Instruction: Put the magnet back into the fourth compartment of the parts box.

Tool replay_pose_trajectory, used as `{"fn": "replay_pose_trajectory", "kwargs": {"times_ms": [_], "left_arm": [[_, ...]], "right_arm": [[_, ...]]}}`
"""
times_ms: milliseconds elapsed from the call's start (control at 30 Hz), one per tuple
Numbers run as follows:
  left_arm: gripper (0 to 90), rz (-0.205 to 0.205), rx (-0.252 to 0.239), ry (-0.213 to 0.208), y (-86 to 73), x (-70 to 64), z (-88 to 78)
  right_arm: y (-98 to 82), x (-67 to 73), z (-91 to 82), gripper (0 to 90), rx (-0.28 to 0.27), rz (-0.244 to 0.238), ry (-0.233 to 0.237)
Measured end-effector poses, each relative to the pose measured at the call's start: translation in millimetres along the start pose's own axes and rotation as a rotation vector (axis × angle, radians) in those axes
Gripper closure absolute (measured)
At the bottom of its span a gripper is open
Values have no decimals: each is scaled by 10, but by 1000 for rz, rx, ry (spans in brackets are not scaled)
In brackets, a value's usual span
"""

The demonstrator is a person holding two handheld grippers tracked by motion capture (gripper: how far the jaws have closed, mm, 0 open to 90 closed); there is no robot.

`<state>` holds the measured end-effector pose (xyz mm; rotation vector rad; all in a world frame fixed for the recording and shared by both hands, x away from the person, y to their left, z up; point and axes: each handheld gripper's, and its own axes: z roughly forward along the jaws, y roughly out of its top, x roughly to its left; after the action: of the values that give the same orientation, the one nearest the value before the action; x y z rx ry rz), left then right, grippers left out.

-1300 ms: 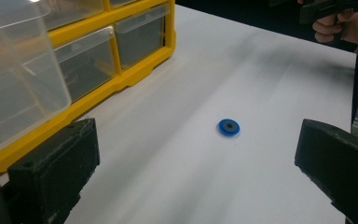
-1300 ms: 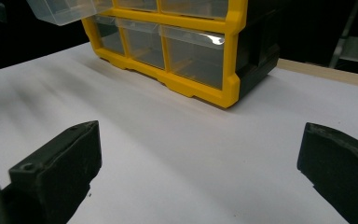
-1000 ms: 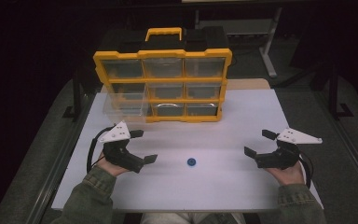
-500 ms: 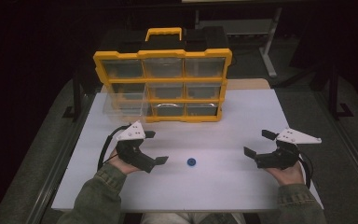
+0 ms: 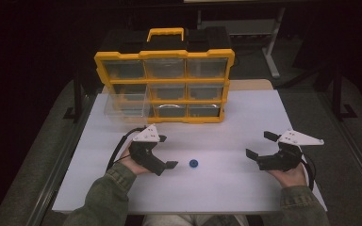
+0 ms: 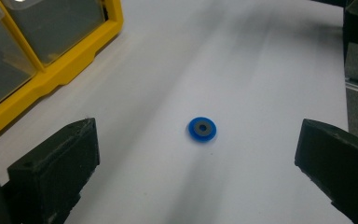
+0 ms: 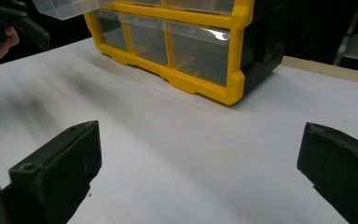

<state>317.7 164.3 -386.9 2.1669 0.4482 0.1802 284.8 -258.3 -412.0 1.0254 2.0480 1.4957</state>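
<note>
Blue disc (image 6: 202,129) lay just ahead of left gripper (image 5: 162,162), centred between spread jaws; right gripper (image 5: 264,149), also spread, well apart.

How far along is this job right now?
Done: one drawer stands pulled out of the organizer. In hand: the open left tongs point at the blue washer on the table. Left: grasping it; the right tongs hold nothing.

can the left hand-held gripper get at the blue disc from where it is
Probably yes: the left hand-held gripper is open, the blue disc lies flat just ahead between its jaws, with bare table between.
</note>
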Motion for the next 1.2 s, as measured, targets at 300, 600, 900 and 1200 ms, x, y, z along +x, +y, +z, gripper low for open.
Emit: {"fn": "replay_pose_trajectory", "kwargs": {"times_ms": [300,600,900,1200], "left_arm": [[0,-6,31,13,-46,120,146],[0,8,47,9,-56,131,244],[0,11,61,-11,-70,158,362],[0,15,94,-50,-69,145,514]], "right_arm": [[-9,-1,-11,0,2,3,0],[-18,-10,-6,0,12,3,0],[-21,-8,-5,0,13,1,1],[-22,-5,-3,0,16,0,4]]}}
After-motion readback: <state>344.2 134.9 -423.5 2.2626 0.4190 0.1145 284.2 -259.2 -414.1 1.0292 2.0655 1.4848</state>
